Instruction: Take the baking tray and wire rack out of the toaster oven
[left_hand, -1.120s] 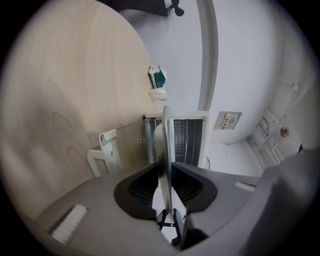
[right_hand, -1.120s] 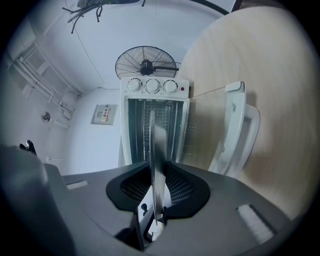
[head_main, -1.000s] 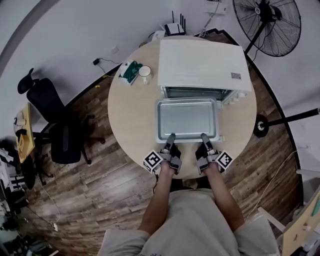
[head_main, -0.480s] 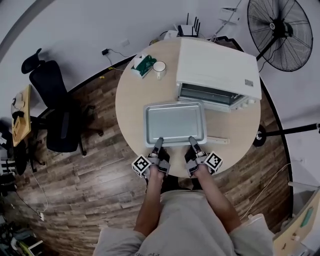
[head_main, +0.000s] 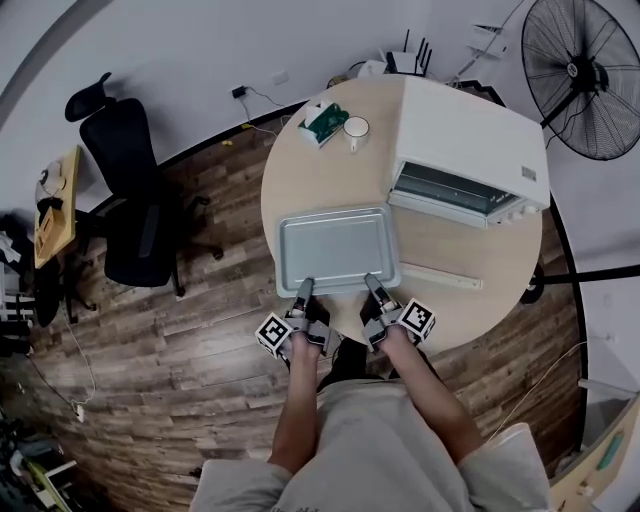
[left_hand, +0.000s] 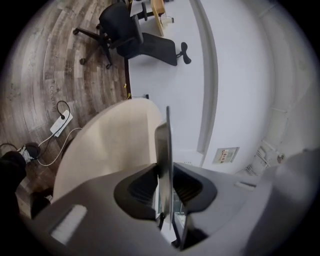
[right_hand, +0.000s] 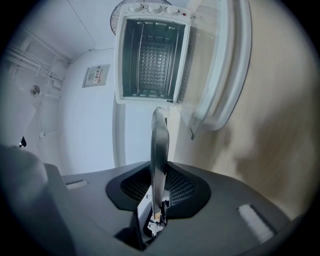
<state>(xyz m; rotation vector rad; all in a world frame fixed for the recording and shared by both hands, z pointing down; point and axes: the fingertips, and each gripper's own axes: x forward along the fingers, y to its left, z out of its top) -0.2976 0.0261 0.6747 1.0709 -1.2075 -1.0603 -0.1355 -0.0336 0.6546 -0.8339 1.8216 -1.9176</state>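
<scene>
Metal, thin and stiff, the baking tray (head_main: 336, 250) is out of the toaster oven (head_main: 470, 140) and lies flat over the round wooden surface (head_main: 310, 170), left of the open oven door (right_hand: 220, 65); whether it rests on the wood or hangs just above it I cannot tell. The left gripper (head_main: 302, 290) and the right gripper (head_main: 371, 283) each have their jaws clamped on the tray's near rim, one toward each corner, and both gripper views show the sheet edge-on between the pads. It should be light but smooth and slippery, so a pinch on the raised rim at two spread points looks like the right hold, since it stops the tray from tipping or swinging. Thin wires in the oven's cavity look like the wire rack (right_hand: 150, 62), not yet taken out. The tray's far right corner sits near the oven front, and a cup (head_main: 355, 128) and a green box (head_main: 325, 122) stand well apart at the far edge. Bare wood lies to the left, though the near rim already reaches the surface's edge.
</scene>
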